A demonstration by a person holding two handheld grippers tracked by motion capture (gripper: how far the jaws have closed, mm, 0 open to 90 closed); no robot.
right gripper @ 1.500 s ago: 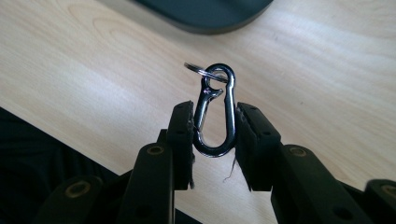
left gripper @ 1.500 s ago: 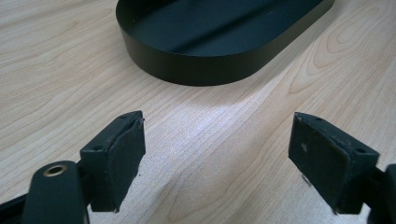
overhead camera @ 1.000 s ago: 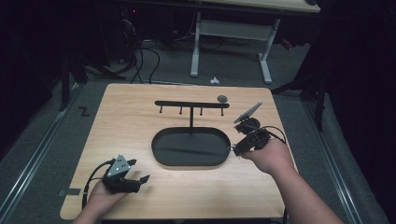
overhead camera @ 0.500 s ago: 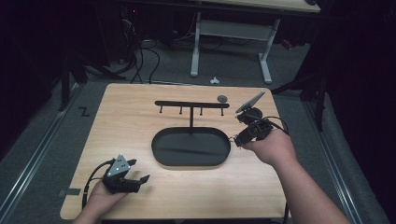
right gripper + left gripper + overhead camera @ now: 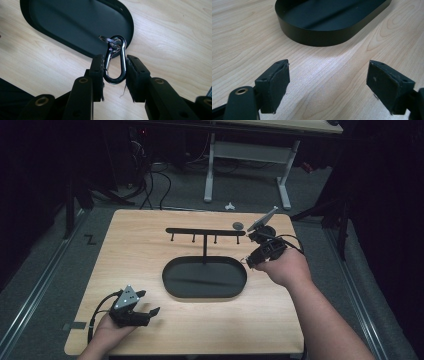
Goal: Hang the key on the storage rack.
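Observation:
A dark metal carabiner [image 5: 115, 62] with a small key ring [image 5: 108, 40] at its top end is pinched between the jaws of my right gripper [image 5: 115, 68], lifted over the wood near the rim of the black oval tray [image 5: 75, 25]. In the high view my right gripper [image 5: 250, 262] hovers just off the right end of the tray [image 5: 172, 282], below the black hook rack [image 5: 205, 232] that rises from it. My left gripper [image 5: 150, 312] rests open low over the table's near left part, and its pads [image 5: 275, 82] hold nothing, facing the tray [image 5: 324, 37].
A small grey round object [image 5: 238, 225] lies on the table behind the rack's right end. The wooden table [image 5: 135, 255] has bare wood left of the tray. Cables and a second desk's legs [image 5: 285, 175] stand on the floor beyond.
My right gripper has risen and moved away from the near right of the tray toward the rack's right end, carrying the carabiner. The left gripper has stayed put.

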